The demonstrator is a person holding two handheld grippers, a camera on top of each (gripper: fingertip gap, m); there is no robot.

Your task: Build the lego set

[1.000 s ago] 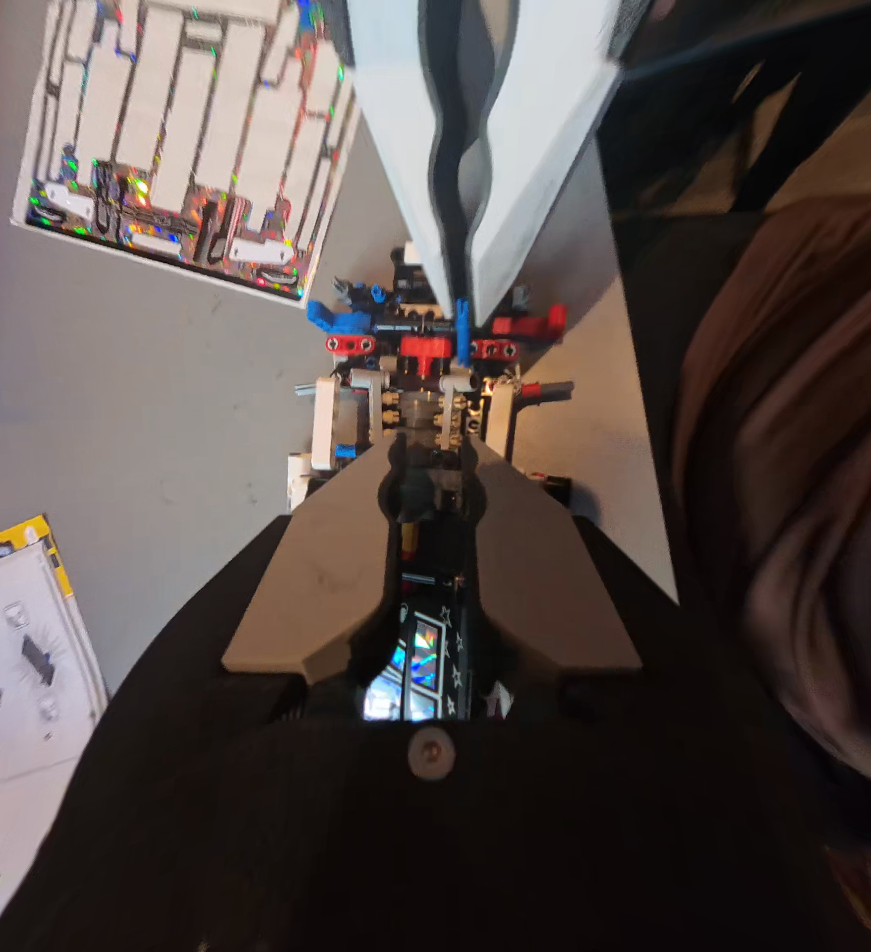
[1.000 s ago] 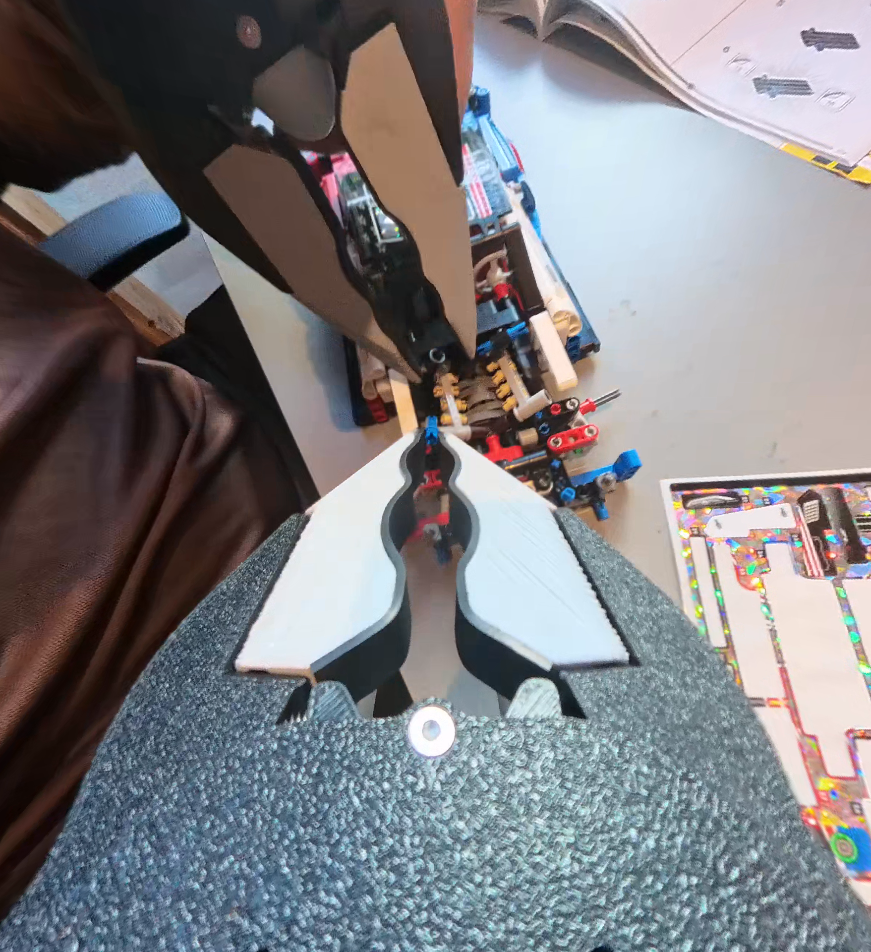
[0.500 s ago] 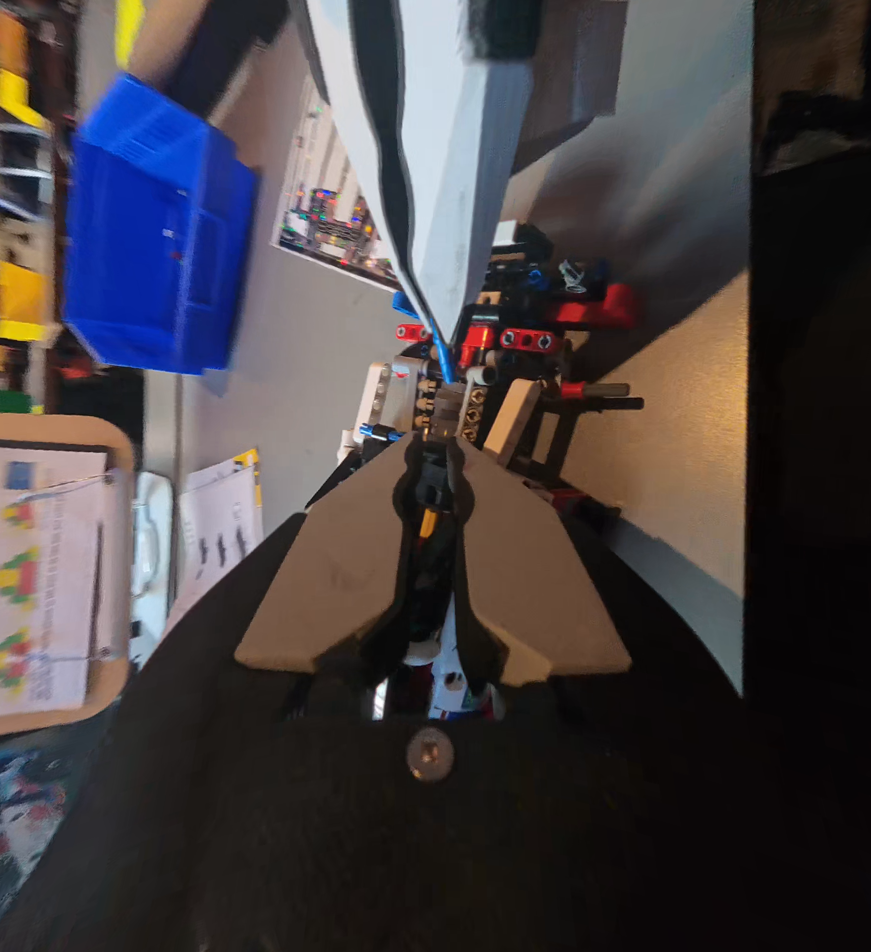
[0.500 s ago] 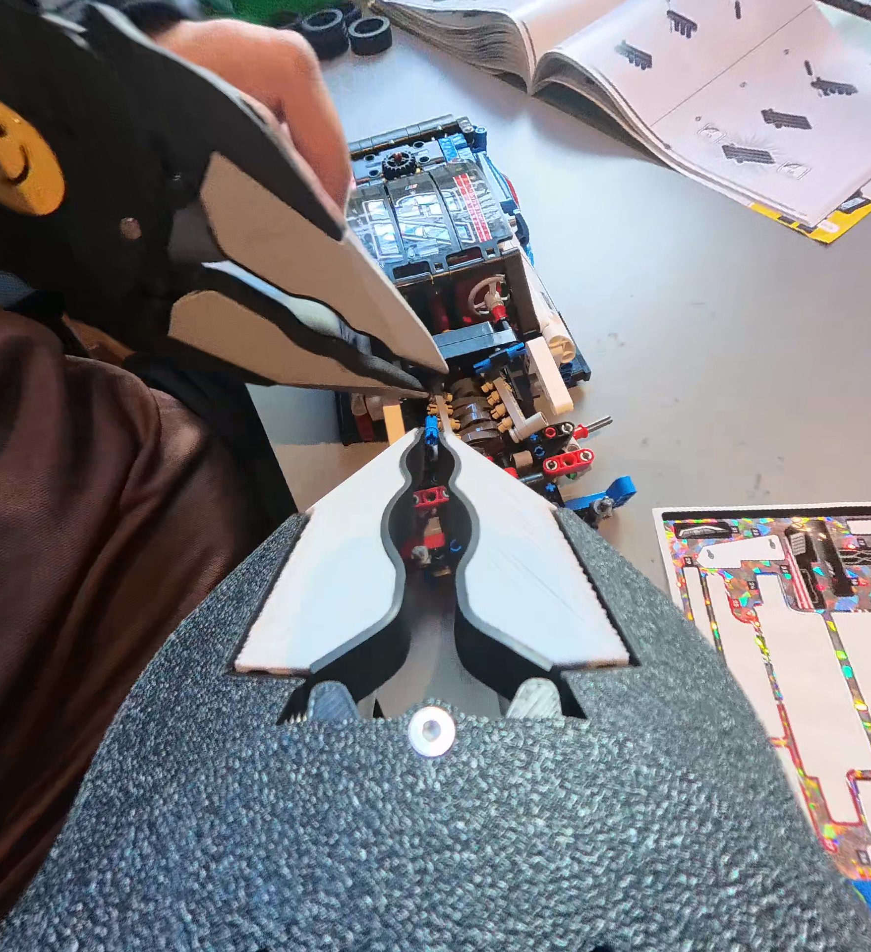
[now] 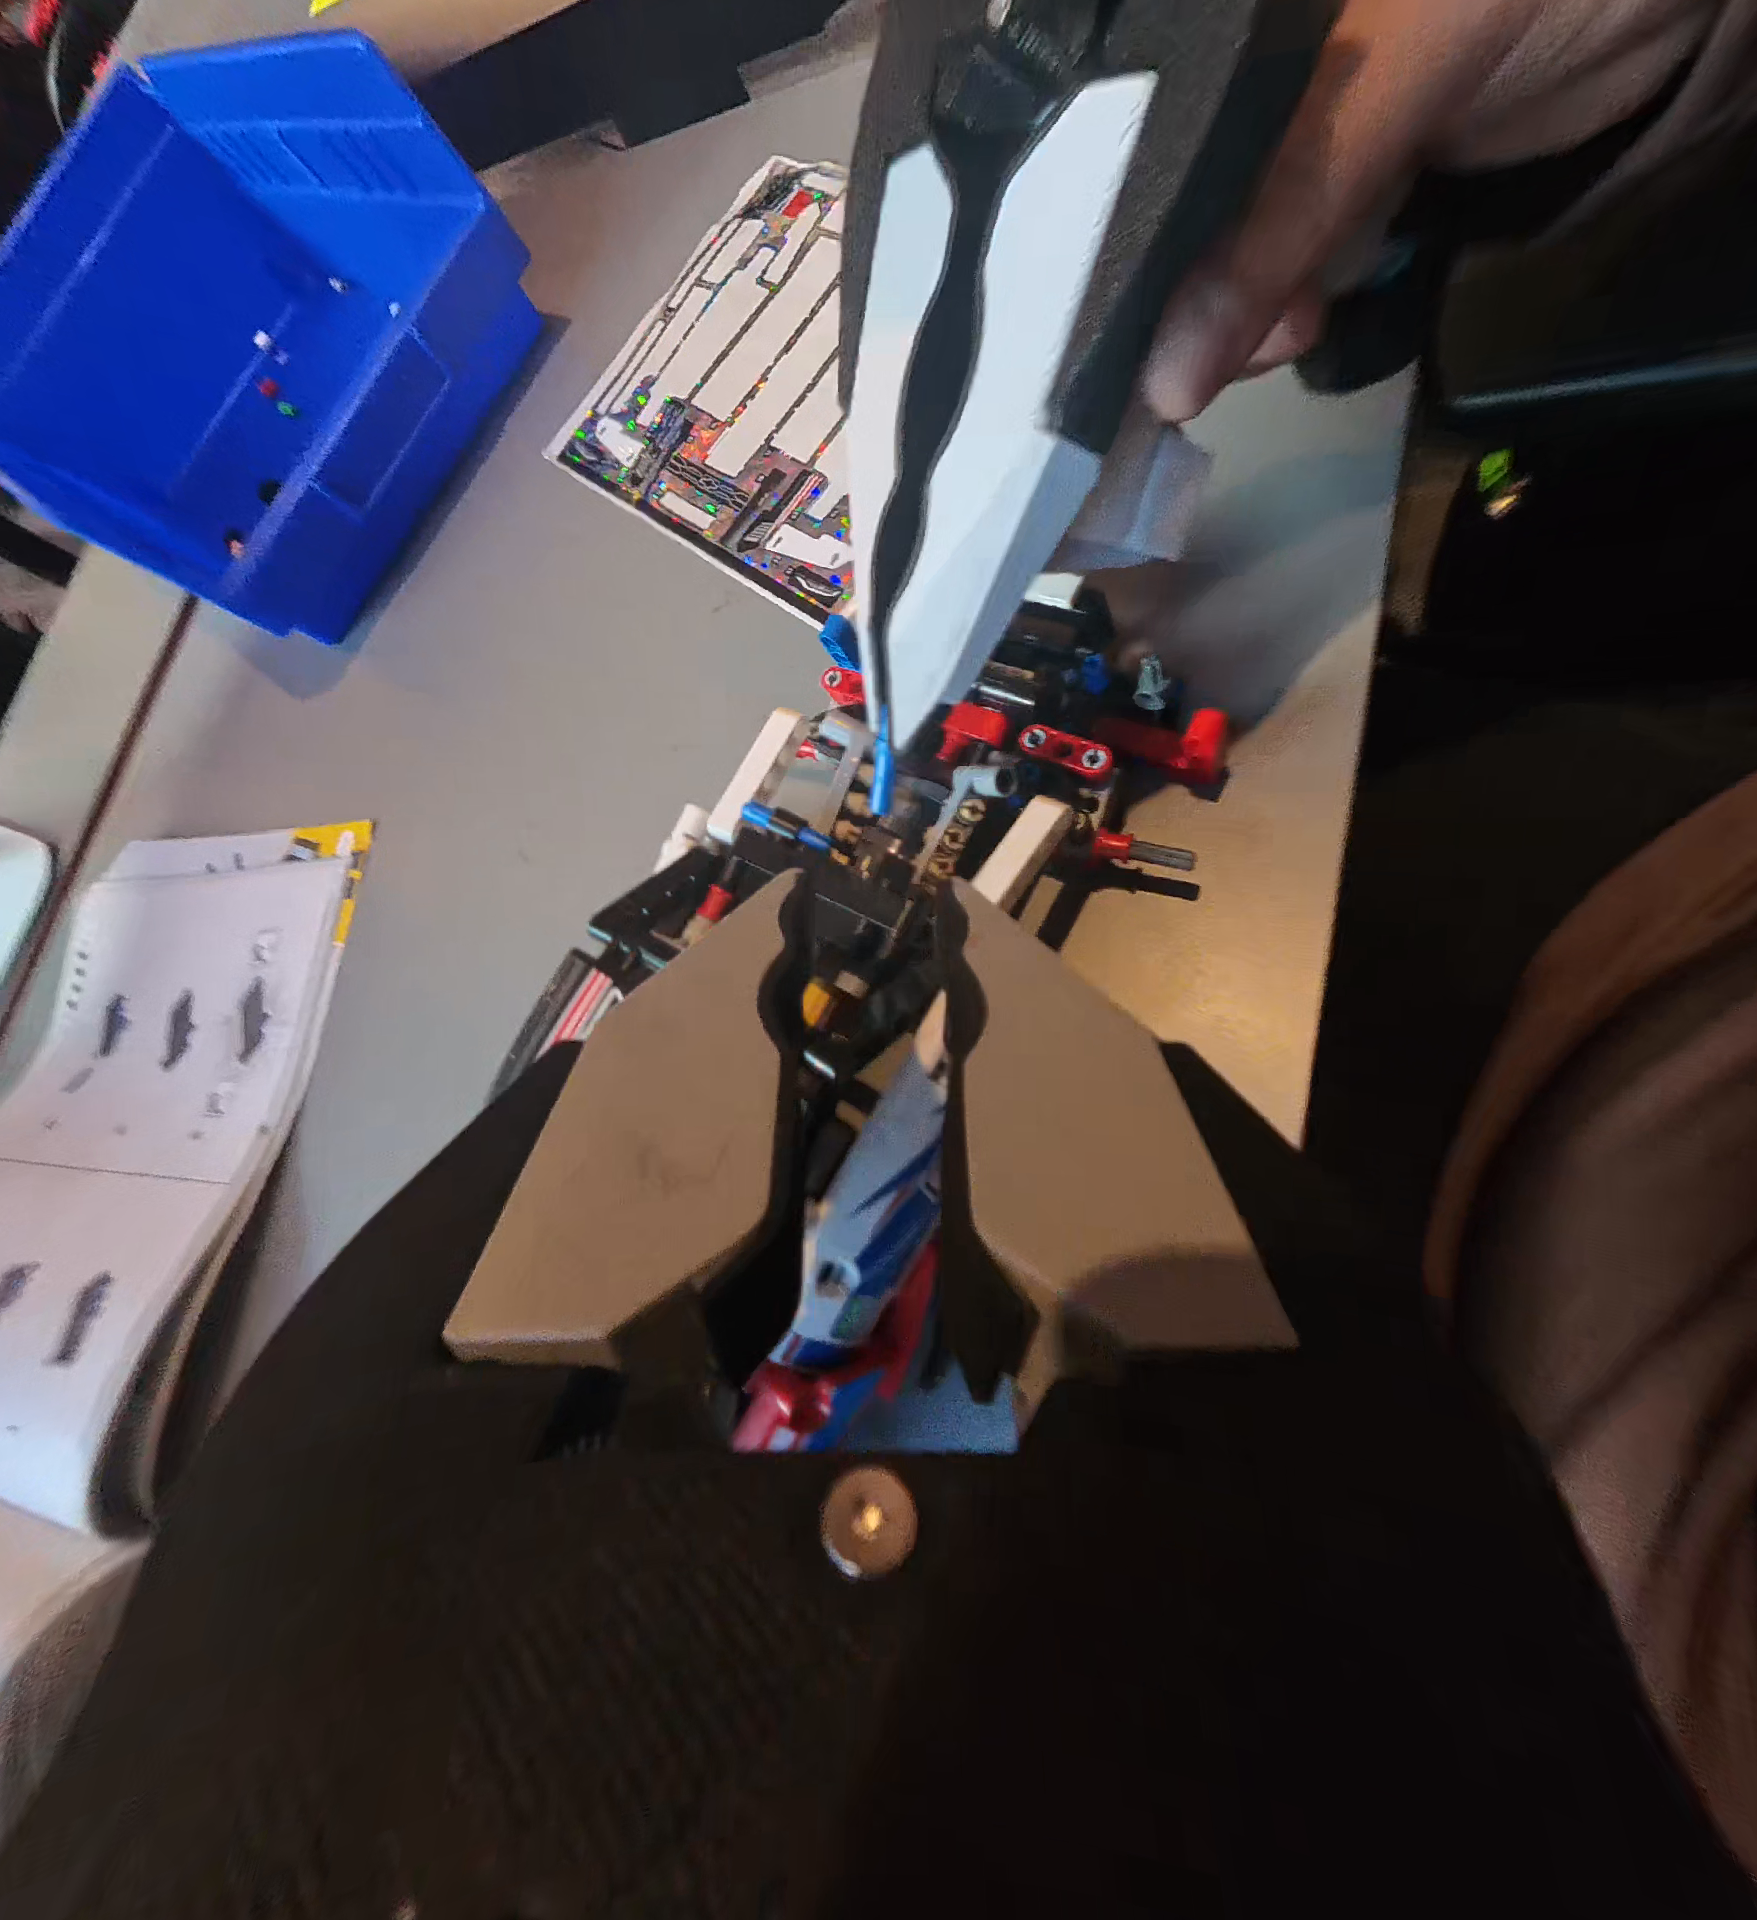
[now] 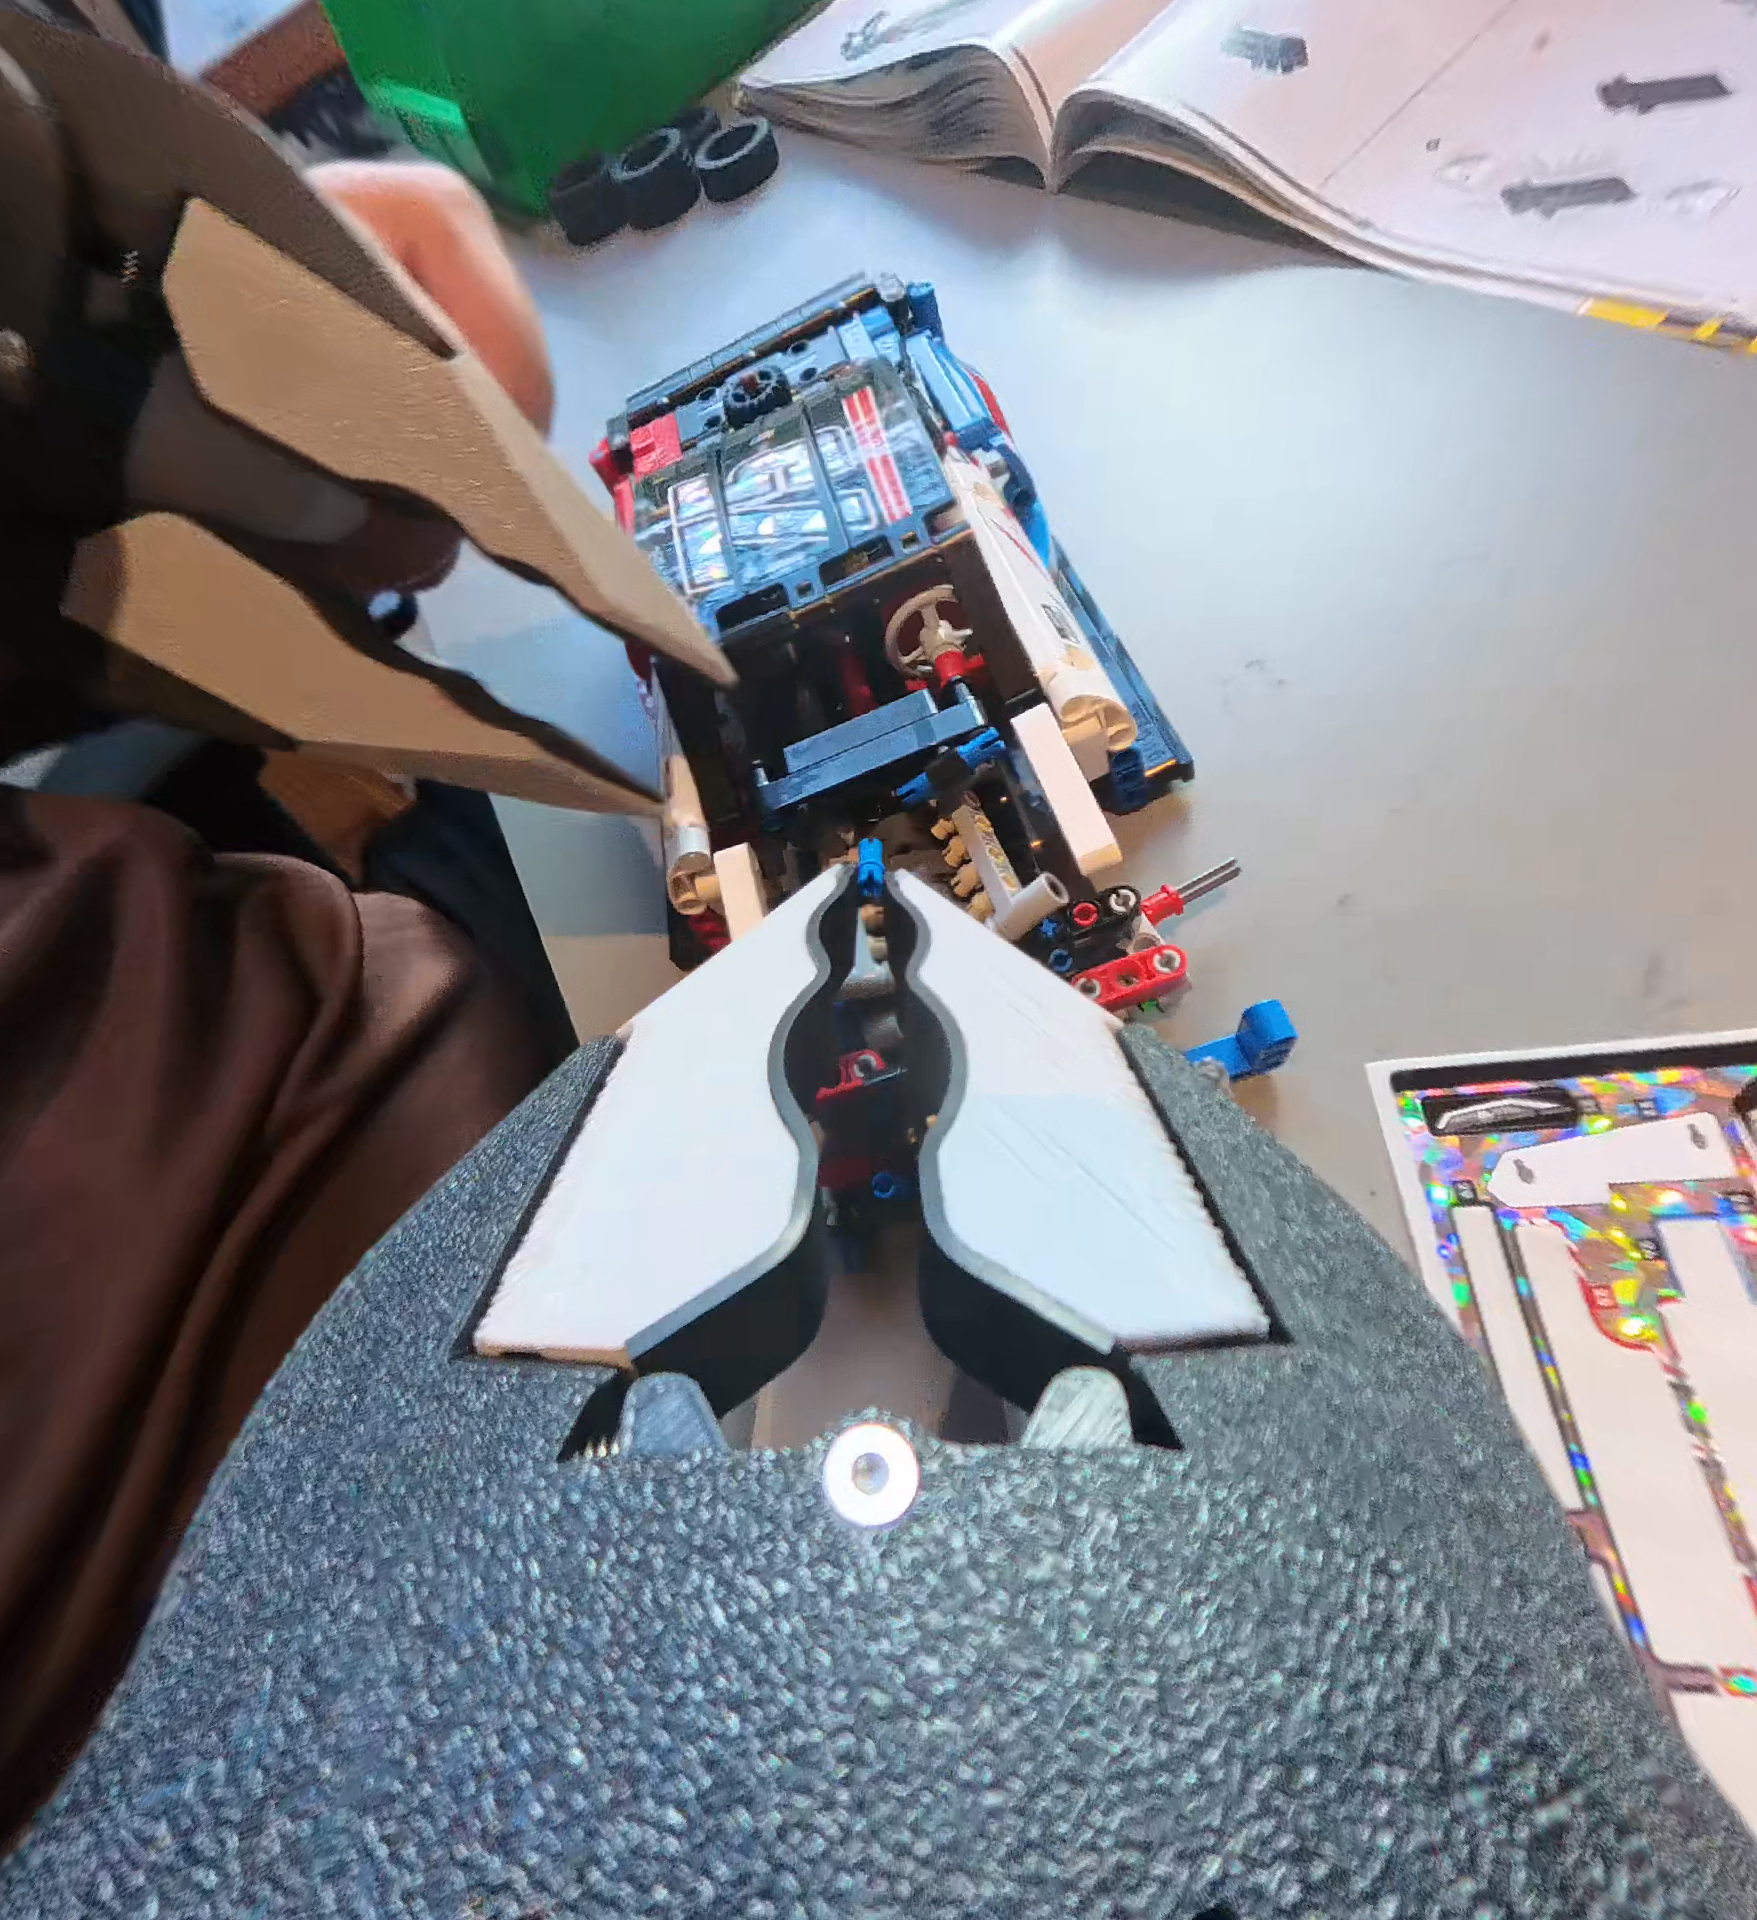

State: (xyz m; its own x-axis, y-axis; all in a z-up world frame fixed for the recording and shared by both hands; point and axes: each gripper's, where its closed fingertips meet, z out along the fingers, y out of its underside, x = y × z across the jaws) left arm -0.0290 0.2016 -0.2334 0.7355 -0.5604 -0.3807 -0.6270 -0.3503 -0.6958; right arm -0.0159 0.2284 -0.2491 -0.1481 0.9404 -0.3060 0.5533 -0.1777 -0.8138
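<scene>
A partly built lego car [image 6: 853, 540] lies on the grey table [image 6: 1425, 675], its open engine end toward my right gripper. My right gripper [image 6: 869, 883], with white fingers, is shut on a small blue pin [image 6: 869, 868] and holds it at the engine block. It also shows in the left wrist view [image 5: 884, 717], coming down from above with the blue pin [image 5: 882, 774]. My left gripper [image 5: 869, 894], with tan fingers, straddles the car [image 5: 967, 821] at its side wall and appears to clamp it. It shows in the right wrist view [image 6: 697, 743] at the car's left side.
A blue bin [image 5: 219, 343] stands at the far left. A glittery sticker sheet [image 6: 1632, 1351] lies right of the car. An open instruction booklet [image 6: 1373, 135], three black tyres [image 6: 666, 171] and a green bin [image 6: 541, 73] lie behind it. A person's brown sleeve [image 6: 126, 1143] borders the table edge. One gripper's finger ends stand about 4 cm off the other's.
The left gripper has swung round the car's side and its jaws stand wider than half a second ago. The right gripper keeps the blue pin at the engine end.
</scene>
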